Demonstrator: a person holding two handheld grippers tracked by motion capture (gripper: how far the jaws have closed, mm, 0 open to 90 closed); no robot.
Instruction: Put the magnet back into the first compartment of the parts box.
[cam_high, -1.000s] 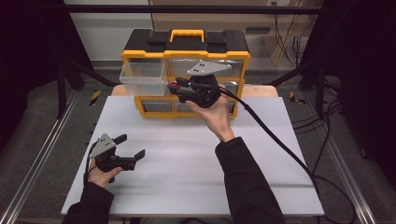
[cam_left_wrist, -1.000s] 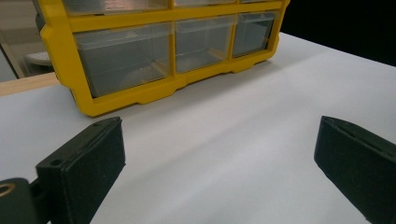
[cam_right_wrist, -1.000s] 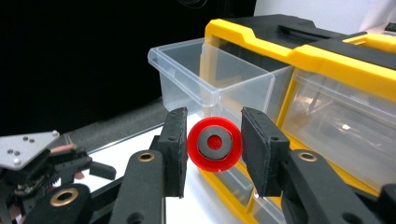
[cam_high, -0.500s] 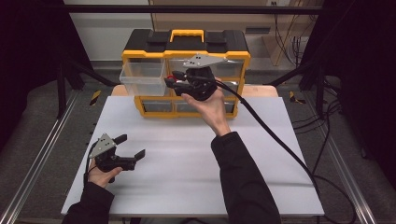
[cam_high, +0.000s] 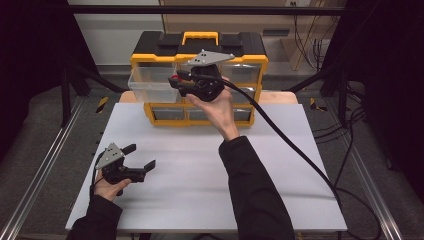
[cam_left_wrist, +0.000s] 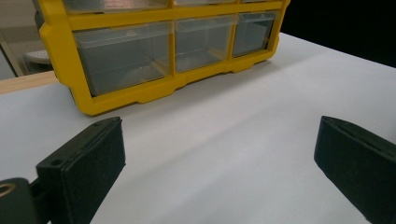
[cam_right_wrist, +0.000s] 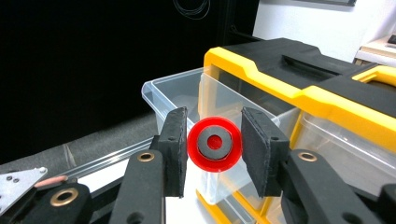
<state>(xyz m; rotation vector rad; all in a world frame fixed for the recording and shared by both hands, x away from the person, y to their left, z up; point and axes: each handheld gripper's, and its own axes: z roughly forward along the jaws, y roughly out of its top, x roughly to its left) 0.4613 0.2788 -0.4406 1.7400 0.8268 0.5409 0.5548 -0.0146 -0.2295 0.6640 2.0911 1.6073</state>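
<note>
My right gripper (cam_high: 176, 83) is held up in front of the yellow and black drawer organizer (cam_high: 200, 42), shut on a red disc with a grey centre (cam_high: 173, 79). In the right gripper view the red disc (cam_right_wrist: 214, 143) sits squeezed between the two black pads, just in front of a clear drawer (cam_right_wrist: 175, 93) that is pulled out. That clear drawer (cam_high: 150, 85) is the organizer's upper left one. My left gripper (cam_high: 141, 156) rests on the white table (cam_high: 200, 170) at the near left, open with nothing in it. Its open jaws (cam_left_wrist: 219, 158) face the organizer's lower drawers (cam_left_wrist: 126, 56).
The organizer stands at the table's far edge, its other clear drawers pushed in. A thick black cable (cam_high: 300, 150) trails from my right gripper across the table's right side. Metal rails (cam_high: 40, 170) run along both sides of the table.
My right gripper has carried the red disc up and to the left, closer to the pulled-out drawer. The left gripper has stayed put.
</note>
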